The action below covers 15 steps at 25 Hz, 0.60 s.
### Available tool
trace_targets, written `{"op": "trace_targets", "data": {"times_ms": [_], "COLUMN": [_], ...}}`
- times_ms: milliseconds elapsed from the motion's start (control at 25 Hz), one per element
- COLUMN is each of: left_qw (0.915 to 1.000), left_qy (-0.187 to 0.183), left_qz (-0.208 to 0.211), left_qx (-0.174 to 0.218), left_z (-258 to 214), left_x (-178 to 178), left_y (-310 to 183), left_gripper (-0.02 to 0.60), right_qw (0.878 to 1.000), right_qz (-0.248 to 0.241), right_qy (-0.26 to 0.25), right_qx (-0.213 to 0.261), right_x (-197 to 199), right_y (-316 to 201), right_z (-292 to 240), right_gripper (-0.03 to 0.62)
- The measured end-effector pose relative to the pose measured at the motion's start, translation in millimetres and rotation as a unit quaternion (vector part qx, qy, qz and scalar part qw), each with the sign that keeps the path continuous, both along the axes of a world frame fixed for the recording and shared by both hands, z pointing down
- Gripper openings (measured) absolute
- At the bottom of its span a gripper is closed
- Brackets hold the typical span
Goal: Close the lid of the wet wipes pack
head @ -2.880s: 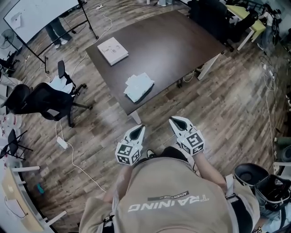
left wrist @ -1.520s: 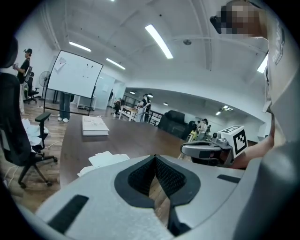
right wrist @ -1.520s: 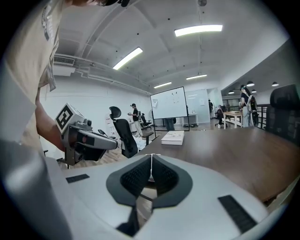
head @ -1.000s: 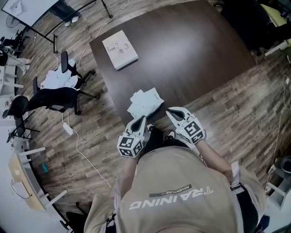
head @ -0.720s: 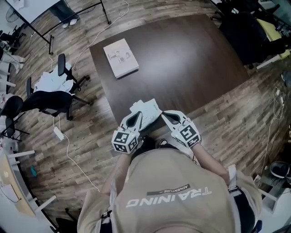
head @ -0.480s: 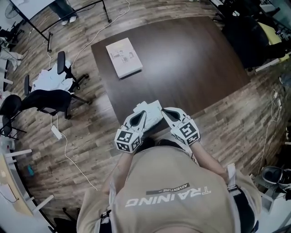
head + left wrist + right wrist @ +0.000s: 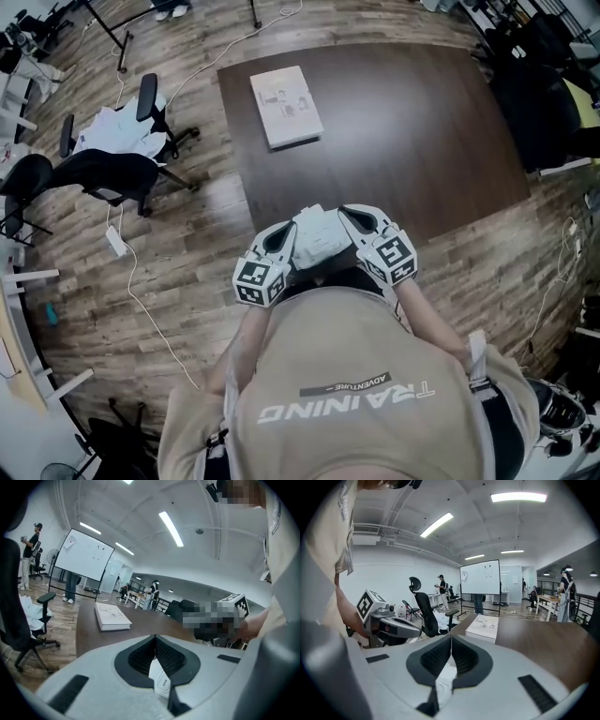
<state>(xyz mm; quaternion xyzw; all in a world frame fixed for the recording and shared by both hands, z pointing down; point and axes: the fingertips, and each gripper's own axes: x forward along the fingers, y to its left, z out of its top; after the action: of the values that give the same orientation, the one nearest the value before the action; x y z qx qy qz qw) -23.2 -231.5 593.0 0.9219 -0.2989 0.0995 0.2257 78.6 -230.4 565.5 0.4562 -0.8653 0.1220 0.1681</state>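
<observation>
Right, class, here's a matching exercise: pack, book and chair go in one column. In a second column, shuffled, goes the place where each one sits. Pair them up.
Things:
1. pack
2. book
3. chair

Places:
A. on the floor, left of the table
B. at the table's near edge
C. on the table's far left part

Pairs: 1-B, 2-C, 3-A

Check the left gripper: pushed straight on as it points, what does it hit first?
Probably the wet wipes pack, right at the shut tips of the left gripper; beyond that only bare table. Depth is unclear.
</observation>
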Motion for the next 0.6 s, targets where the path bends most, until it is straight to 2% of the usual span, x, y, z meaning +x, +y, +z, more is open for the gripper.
{"op": "trace_targets", "data": {"times_ms": [280, 600], "left_qw": [0.9986, 0.9919], "left_qy": [-0.02, -0.042], "left_qz": [-0.048, -0.12], "left_qx": [0.01, -0.001], "left_z": [-8, -10], "left_x": [2, 12], "left_y": [-2, -13], "left_gripper": [0.009, 0.009], "right_qw": [0.996, 0.985], "right_qz": [-0.084, -0.164], "right_qy": [-0.013, -0.024], "right_qx": [-0.028, -0.053], "right_x": [-11, -3], "right_y": [-26, -39], "right_z": [16, 28], "right_gripper": [0.015, 0.015]}}
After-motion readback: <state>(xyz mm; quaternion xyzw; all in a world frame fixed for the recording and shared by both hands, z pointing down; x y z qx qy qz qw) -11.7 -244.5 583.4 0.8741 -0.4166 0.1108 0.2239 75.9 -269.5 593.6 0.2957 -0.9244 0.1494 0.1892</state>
